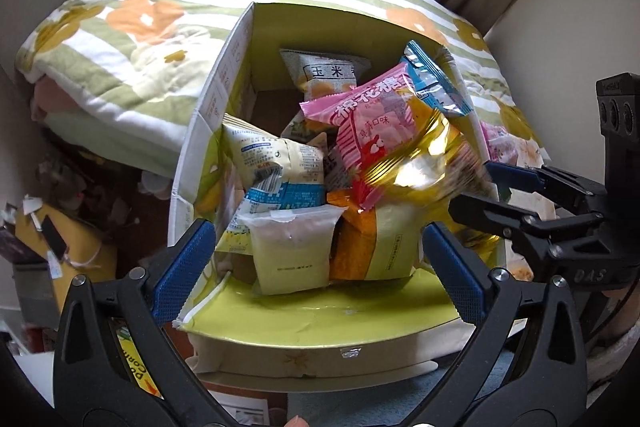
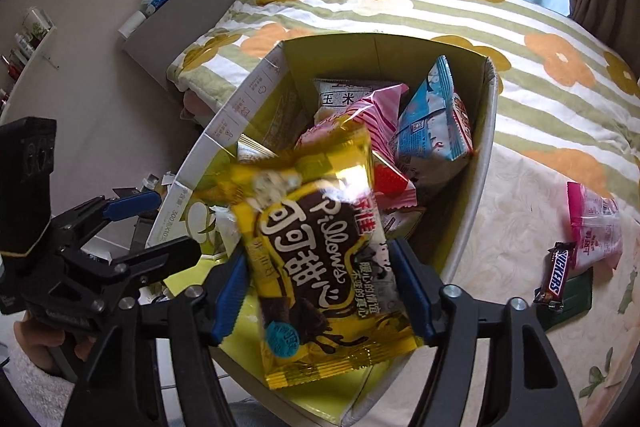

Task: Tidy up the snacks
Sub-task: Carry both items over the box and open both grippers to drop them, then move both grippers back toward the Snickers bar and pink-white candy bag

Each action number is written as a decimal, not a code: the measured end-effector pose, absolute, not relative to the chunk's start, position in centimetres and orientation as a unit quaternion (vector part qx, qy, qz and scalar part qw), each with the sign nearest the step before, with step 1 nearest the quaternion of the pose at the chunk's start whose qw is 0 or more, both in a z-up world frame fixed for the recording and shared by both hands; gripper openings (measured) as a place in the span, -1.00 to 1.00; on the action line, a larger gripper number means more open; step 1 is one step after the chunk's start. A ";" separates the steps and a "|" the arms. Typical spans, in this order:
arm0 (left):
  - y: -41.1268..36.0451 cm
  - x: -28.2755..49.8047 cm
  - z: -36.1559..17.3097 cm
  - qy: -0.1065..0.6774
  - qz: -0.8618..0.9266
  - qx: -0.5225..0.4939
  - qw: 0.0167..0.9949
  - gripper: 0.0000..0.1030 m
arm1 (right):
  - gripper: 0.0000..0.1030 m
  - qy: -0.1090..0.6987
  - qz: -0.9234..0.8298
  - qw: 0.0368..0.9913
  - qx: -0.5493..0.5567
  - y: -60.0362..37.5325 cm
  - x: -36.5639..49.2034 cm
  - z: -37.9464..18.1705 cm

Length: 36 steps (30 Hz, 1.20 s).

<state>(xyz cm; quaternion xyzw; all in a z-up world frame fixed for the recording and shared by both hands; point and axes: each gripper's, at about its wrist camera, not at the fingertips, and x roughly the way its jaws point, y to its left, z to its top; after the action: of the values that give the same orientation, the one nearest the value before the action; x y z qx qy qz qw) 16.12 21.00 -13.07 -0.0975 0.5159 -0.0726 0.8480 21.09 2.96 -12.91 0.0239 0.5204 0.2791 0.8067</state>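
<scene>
An open cardboard box (image 1: 208, 99) (image 2: 240, 107) with a yellow-green lining holds several snack packets, among them a pink one (image 1: 368, 123), a blue one (image 2: 432, 131) and a white one (image 1: 292, 251). My left gripper (image 1: 318, 267) (image 2: 160, 227) stands wide open at the box's near edge with nothing between its fingers. A yellow chocolate-snack packet (image 2: 320, 259) (image 1: 420, 163), blurred, hangs over the box between the pads of my right gripper (image 2: 320, 293) (image 1: 476, 187). The jaws stand apart and the packet looks loose.
The box sits on a bed with a flowered, green-striped quilt (image 2: 540, 39). A pink packet (image 2: 596, 223), a Snickers bar (image 2: 556, 275) and a dark green flat thing (image 2: 572, 299) lie on the bedding right of the box. Clutter covers the floor (image 1: 72, 227) to the left.
</scene>
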 end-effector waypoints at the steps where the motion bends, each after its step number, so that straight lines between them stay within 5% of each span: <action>1: 21.1 16.1 -12.9 0.514 -0.075 -0.102 0.848 1.00 | 0.71 0.514 0.274 0.813 0.022 2.9 20.9 -12.8; 6: 21.3 15.9 -12.9 0.509 -0.075 -0.110 0.850 1.00 | 0.99 0.498 0.271 0.823 0.035 2.0 20.7 -12.6; 19: 20.3 16.1 -11.6 0.500 -0.103 -0.109 0.853 1.00 | 0.99 0.476 0.227 0.849 0.037 -1.1 20.2 -10.4; 36: 9.8 16.9 -7.6 0.467 -0.142 -0.073 0.870 1.00 | 0.99 0.444 0.173 0.879 -0.005 -12.8 21.0 -6.7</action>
<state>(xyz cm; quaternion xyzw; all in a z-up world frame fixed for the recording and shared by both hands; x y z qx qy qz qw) 16.90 9.82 -7.63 -0.0734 0.4665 -0.1423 0.8699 20.97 -12.81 -6.74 -0.0051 0.4441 0.1734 0.8790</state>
